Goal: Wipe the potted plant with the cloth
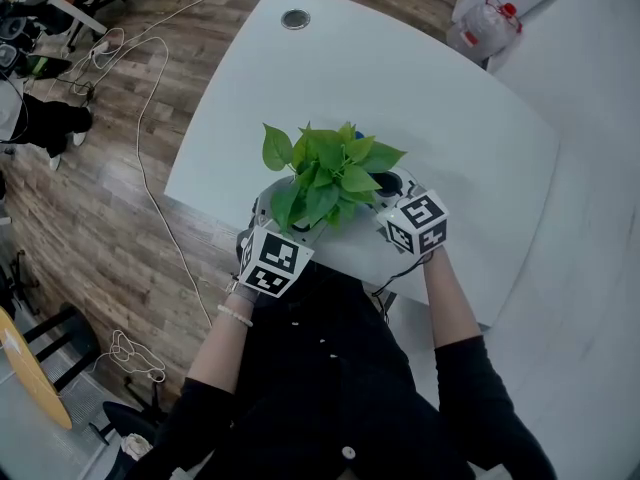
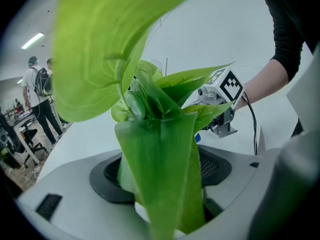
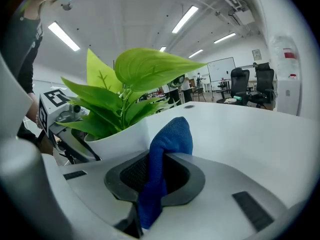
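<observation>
I am clamping my left gripper (image 2: 161, 186) on a single leaf (image 2: 160, 164) of the potted plant (image 1: 330, 173); the leaf is running straight down between the jaws and filling most of that gripper's view. I am pinching the blue cloth (image 3: 167, 144) in my right gripper (image 3: 156, 181), with a rounded fold standing up above the jaws, just beside the white pot (image 3: 120, 140). The two grippers are flanking the plant, left and right, low against its foliage.

The plant is sitting on the white desk (image 1: 440, 98), near the edge closest to me. That is what I am worrying about. If I am tugging the leaf while I am wiping, I judge the stem could tear, or the light pot could tip or slide toward that edge. The cloth is bunched rather than flat, so a hard push could crease the leaf instead of cleaning it. Only a short fold is sticking out, so the jaw itself could scrape the leaf.

I am holding both forearms forward and slightly inward, the left forearm (image 1: 222, 340) and the right forearm (image 1: 452, 308) converging on the pot, with both marker cubes facing up toward my head.
</observation>
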{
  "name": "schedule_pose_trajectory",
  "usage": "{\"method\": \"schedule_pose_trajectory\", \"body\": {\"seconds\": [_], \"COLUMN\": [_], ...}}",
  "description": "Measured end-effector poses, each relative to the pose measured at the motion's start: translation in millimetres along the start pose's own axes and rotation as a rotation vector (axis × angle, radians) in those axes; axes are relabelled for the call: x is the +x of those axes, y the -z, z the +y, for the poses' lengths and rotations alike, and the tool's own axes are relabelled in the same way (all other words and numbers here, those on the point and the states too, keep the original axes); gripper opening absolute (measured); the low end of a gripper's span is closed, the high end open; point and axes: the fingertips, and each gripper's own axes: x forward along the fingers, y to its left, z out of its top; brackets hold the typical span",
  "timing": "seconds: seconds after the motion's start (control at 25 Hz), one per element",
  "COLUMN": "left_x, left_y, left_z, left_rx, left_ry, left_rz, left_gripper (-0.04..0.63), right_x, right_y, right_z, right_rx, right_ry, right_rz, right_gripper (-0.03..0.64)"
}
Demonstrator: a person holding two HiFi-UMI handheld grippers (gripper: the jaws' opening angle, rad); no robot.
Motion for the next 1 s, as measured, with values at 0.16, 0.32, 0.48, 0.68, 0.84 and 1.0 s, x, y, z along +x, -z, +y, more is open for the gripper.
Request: {"method": "schedule_pose_trajectory", "body": {"seconds": [0.16, 0.32, 0.48, 0.68, 0.84, 1.0], "left_x": [0, -1, 2, 2, -2, -4], "left_y": [1, 1, 1, 0, 3, 1], "left_z": [-1, -1, -1, -4, -4, -3], "left_rx": [-0.014, -0.029, -0.034, -0.041, -0.044, -0.047], "left_ry": [-0.012, -0.026, -0.036, -0.048, -0.053, -0.061], "left_rz": [-0.001, -0.005, -0.005, -0.008, -0.01, -0.013], "left_gripper": [0.359, 0.359, 0.358, 0.357, 0.357, 0.357], "right_x": [-1, -6, -14, -26, -34, -41], "right_y": [2, 8, 15, 18, 17, 10], "right_z": [1, 9, 21, 37, 56, 68], "right_rx": [0.026, 0.039, 0.04, 0.057, 0.07, 0.081], "right_ry": [0.018, 0.032, 0.037, 0.063, 0.072, 0.081], "right_rz": [-0.01, -0.015, -0.01, -0.017, -0.026, -0.033], "right_gripper": [0.083, 0.083, 0.083, 0.083, 0.083, 0.083]}}
